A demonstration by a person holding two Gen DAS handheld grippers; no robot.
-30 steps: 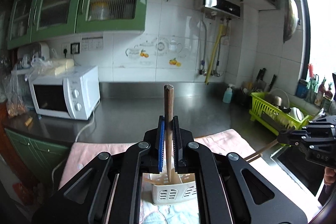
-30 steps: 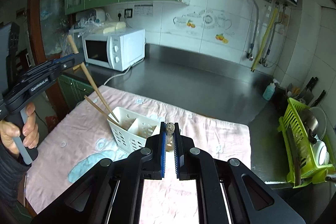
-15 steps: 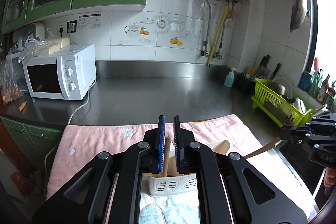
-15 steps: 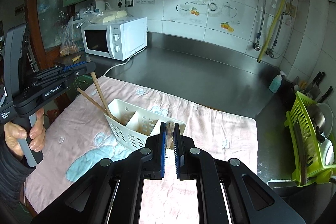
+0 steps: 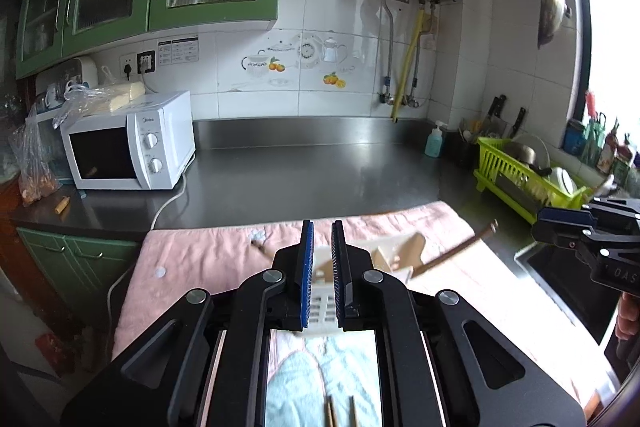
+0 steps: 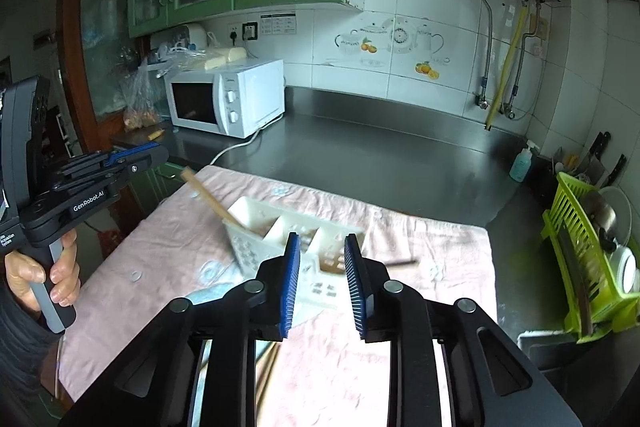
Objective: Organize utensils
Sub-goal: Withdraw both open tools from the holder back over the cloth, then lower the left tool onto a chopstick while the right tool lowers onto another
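Observation:
A white slotted caddy (image 6: 256, 247) stands on the pink cloth (image 6: 160, 247). A pale chopstick (image 6: 208, 195) leans out of its left end. From the left wrist view, a brown stick (image 5: 460, 247) leans out of the caddy (image 5: 394, 259) to the right, beside a wooden spoon head (image 5: 414, 247). My left gripper (image 5: 322, 227) hovers just before the caddy, its jaws nearly together and empty. My right gripper (image 6: 322, 239) is over the caddy's near side, its jaws opening with nothing between them. Loose chopsticks (image 5: 332, 411) lie on the cloth below.
A white microwave (image 5: 128, 143) with its cord sits at the back left of the steel counter. A green dish rack (image 5: 520, 179), a soap bottle (image 5: 434, 143) and a sink (image 5: 560, 279) are to the right. A person's hand (image 6: 36, 275) holds the left gripper's handle.
The chopstick that stood in my left jaws has slid down into the caddy. My right jaws have spread and let go of their stick. Both grippers have moved closer to the caddy.

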